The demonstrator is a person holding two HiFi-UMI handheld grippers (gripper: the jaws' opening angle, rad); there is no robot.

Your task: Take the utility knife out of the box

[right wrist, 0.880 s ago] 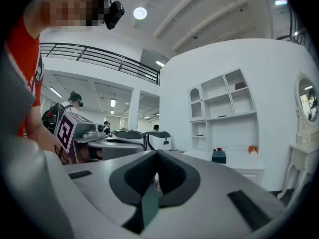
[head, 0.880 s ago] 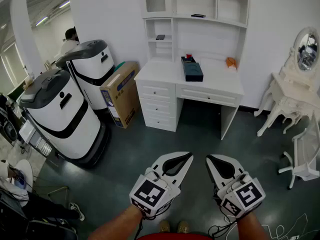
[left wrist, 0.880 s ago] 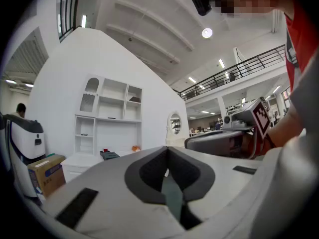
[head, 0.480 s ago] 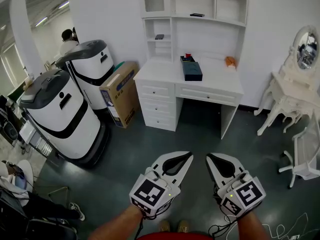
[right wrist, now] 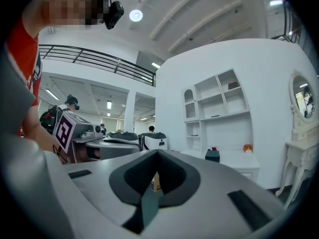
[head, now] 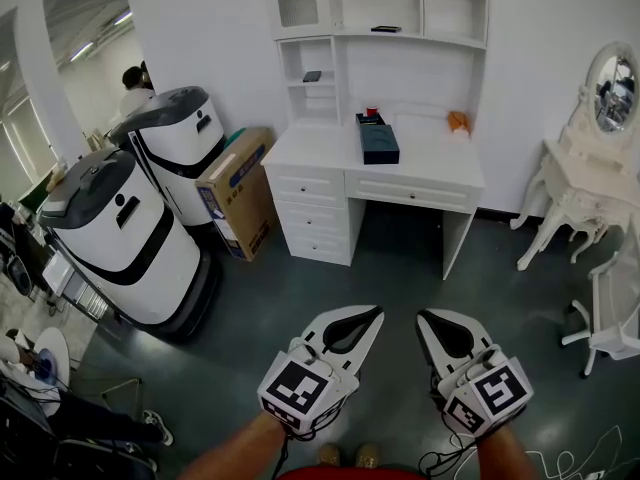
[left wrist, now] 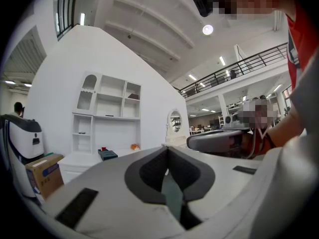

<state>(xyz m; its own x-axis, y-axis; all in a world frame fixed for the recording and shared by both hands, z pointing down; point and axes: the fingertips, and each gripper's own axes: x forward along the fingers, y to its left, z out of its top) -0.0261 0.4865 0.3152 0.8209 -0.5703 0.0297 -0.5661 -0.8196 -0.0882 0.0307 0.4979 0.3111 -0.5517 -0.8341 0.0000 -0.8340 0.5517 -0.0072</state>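
Observation:
A dark teal box (head: 378, 143) lies closed on the white desk (head: 440, 163) across the room; no utility knife shows. Both grippers hang level over the dark floor, far short of the desk. My left gripper (head: 378, 313) is shut with nothing in it, its tips meeting (left wrist: 167, 148). The right gripper (head: 422, 318) is shut and empty too, tips together (right wrist: 158, 152). The box (left wrist: 107, 154) appears small and distant in the left gripper view, and likewise the box (right wrist: 212, 155) in the right gripper view.
Two white rounded machines (head: 120, 238) and a cardboard carton (head: 238, 190) stand left of the desk. A white vanity with an oval mirror (head: 585, 183) and a white chair (head: 610, 308) are at the right. An orange object (head: 458, 122) lies on the desk.
The desk and room have slid slightly up and left in the head view. Both grippers keep the same pose, shut and side by side.

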